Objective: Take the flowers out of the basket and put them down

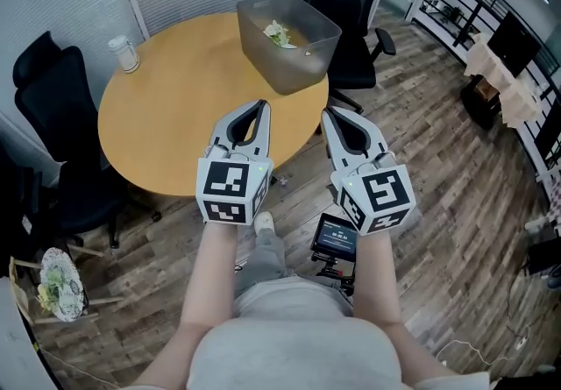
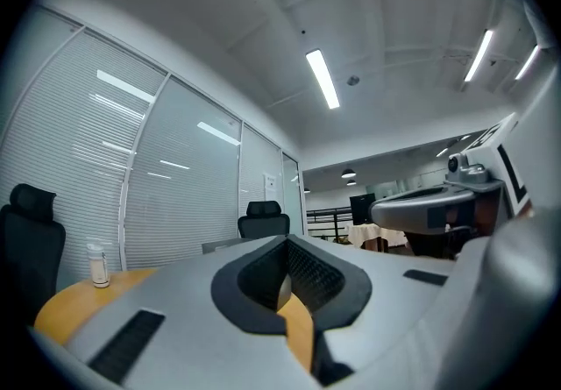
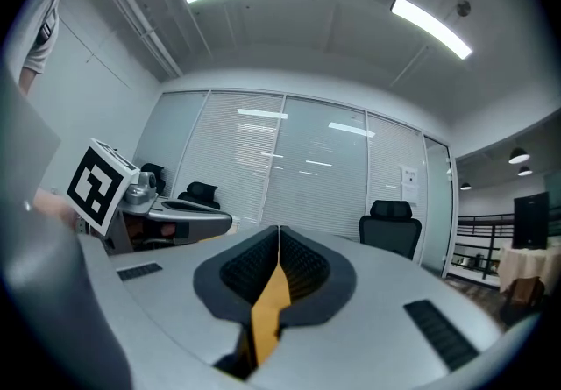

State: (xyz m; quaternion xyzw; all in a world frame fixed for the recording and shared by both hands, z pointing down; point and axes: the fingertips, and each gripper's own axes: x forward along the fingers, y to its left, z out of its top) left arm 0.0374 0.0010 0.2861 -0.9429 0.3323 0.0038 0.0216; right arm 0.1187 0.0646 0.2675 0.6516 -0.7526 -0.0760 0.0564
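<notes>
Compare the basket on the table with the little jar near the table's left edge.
The basket is large, boxy and open-topped, while the jar is small, round and has a white top. The basket holds flowers, but what the jar holds cannot be told. The basket stands at the table's far side, the jar at its left edge. Both stand upright on the round wooden table.
</notes>
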